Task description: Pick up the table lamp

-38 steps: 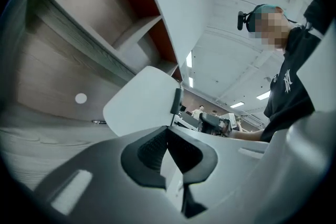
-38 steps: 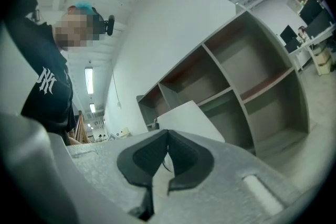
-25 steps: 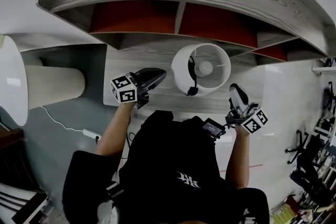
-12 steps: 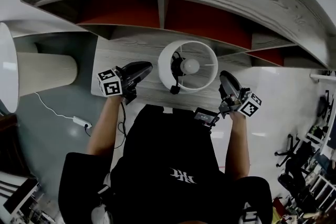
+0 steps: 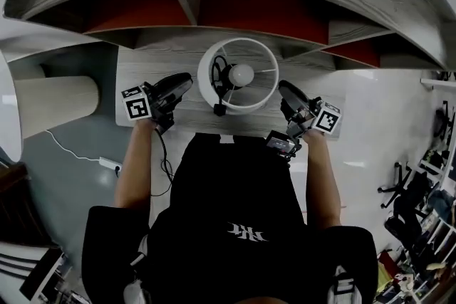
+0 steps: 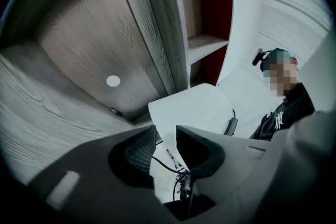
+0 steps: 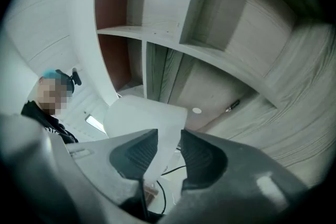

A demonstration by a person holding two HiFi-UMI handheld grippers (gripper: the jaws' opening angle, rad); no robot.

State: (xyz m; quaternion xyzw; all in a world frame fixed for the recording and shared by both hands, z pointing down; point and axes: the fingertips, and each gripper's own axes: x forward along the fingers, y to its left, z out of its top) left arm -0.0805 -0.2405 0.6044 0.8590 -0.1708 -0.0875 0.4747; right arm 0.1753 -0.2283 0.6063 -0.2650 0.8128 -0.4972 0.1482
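- The person's black shirt [image 5: 235, 189] is carrying a white emblem [image 5: 242, 231] of interlocked letters at the chest. In the left gripper view the emblem appears to read "NY".
- The left marker cube [image 5: 135, 108] and the right marker cube [image 5: 328, 119] are displaying black-and-white square coded patterns, with no letters or digits.
- No other lettering is resolving.
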